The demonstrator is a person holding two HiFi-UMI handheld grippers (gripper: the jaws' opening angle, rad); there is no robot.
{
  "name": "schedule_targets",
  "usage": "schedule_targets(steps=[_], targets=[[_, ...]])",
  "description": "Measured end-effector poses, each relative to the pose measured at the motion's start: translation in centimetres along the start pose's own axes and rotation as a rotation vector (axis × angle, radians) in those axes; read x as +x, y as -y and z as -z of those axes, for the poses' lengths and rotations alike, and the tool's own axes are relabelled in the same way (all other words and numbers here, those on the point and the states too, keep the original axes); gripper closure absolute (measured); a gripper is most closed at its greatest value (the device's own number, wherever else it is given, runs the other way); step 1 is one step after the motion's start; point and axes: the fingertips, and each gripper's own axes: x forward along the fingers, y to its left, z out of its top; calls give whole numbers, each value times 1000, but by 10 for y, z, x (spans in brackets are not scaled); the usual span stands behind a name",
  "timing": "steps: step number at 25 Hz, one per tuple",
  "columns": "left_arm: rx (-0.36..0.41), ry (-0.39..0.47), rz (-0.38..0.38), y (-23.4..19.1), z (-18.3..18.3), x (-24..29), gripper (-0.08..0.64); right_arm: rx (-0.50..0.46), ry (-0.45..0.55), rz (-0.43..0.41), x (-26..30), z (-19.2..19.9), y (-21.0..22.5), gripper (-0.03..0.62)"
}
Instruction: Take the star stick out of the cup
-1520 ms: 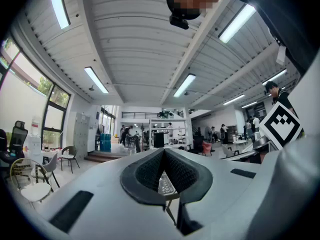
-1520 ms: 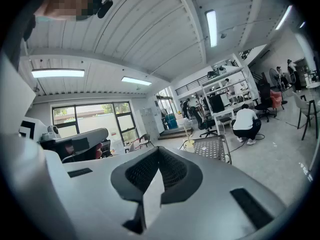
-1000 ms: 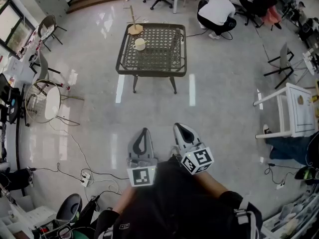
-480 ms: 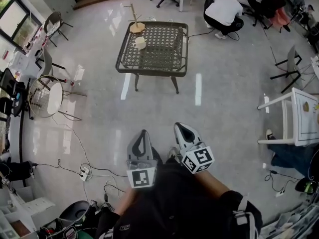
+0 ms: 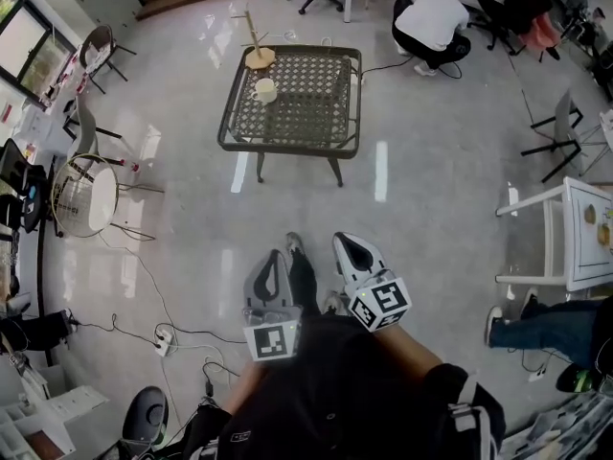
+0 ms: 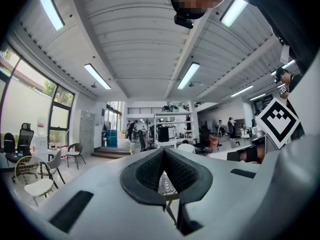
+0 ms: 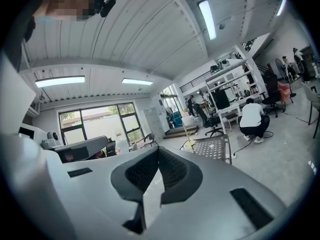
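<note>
My left claw (image 5: 277,257) and right claw (image 5: 347,247) are both closed on nothing, close to my body. The cup (image 5: 265,89) stands on the mesh table (image 5: 287,147), well ahead of them. I cannot make out a stick in it.

A dark lattice table (image 5: 306,103) stands on glossy grey floor (image 5: 431,190).

Black top (image 5: 335,405), grey left tongs (image 5: 277,256), right tongs (image 5: 348,244)

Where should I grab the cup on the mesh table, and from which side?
Likely around the wall of the cup, from the left side of the table: it stands upright near that edge, mouth up, with the wooden stand just beyond it.
</note>
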Motion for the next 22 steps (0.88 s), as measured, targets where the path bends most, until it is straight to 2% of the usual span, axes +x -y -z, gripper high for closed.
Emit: schedule_targets(steps=[8, 16, 22], targets=[[-37, 19, 30, -45, -5, 97, 543, -19, -10, 36, 83, -24, 31, 583], [-61, 58, 96, -107, -16, 185, 543, -40, -6, 81, 183, -53, 51, 583], [-45, 42, 129, -152, 4, 236, 543, -40, -3, 95, 252, -57, 55, 583]])
